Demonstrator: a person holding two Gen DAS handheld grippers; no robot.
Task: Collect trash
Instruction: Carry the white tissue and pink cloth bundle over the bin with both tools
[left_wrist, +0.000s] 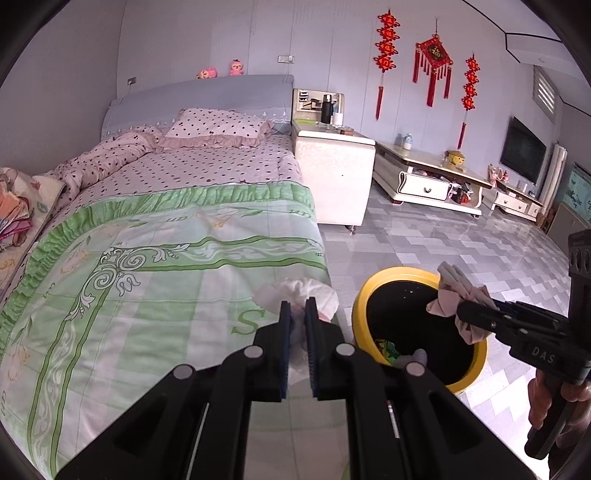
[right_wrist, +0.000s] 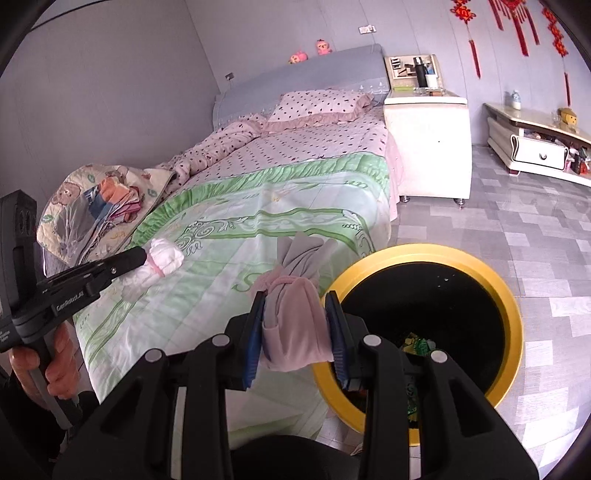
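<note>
My left gripper (left_wrist: 298, 308) is shut on a white crumpled wad (left_wrist: 317, 293) above the bed's near edge; it also shows in the right wrist view (right_wrist: 164, 254). My right gripper (right_wrist: 297, 299) is shut on a pink and grey cloth bundle (right_wrist: 295, 317), held beside the rim of the yellow bin (right_wrist: 513, 317). In the left wrist view the bundle (left_wrist: 454, 295) hangs over the bin's (left_wrist: 360, 302) black mouth. Some wrappers (left_wrist: 388, 349) lie inside the bin.
The bed with a green patterned quilt (left_wrist: 147, 277) fills the left. A white bedside cabinet (left_wrist: 332, 166) and a low TV stand (left_wrist: 428, 177) stand behind the bin on the grey tiled floor (left_wrist: 461, 240). Folded cloths (right_wrist: 110, 199) lie on the bed's far side.
</note>
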